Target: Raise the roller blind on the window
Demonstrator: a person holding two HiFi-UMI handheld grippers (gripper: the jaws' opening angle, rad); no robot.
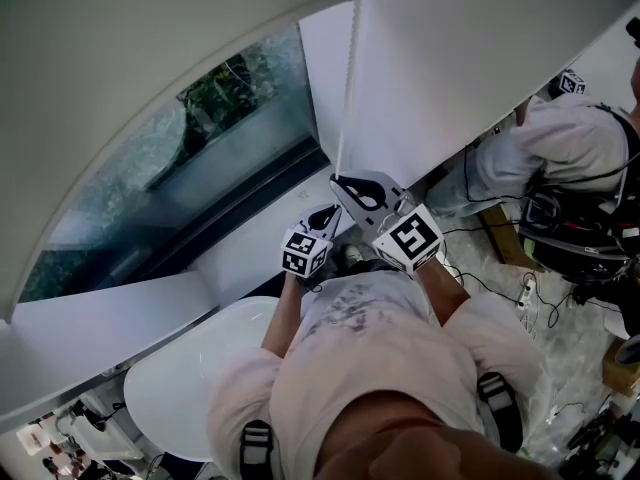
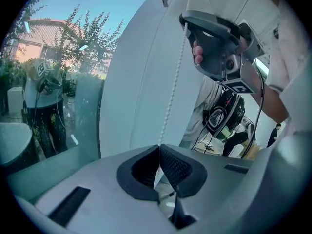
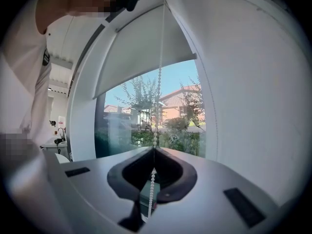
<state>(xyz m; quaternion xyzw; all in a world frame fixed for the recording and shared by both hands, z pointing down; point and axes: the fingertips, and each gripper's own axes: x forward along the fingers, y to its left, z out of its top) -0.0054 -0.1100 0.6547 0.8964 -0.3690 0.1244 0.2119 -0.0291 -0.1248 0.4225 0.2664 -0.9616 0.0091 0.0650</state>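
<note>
Currently both grippers are shut on the bead chain point(image 3: 159, 87): the right gripper point(image 3: 154, 150) is clamped on it higher up, and the left gripper point(image 2: 158, 148) holds it below. The roller blind point(image 3: 141, 52) is seen partly raised over the window point(image 3: 146, 121). If the chain is pulled at a slant, the beads could probably slip through the pads. If both holds are loosened together, the blind might be dropped.

Pale shirt point(image 1: 400, 368), black straps point(image 1: 497, 396), grey marker-cubed right gripper point(image 1: 340, 181)
</note>
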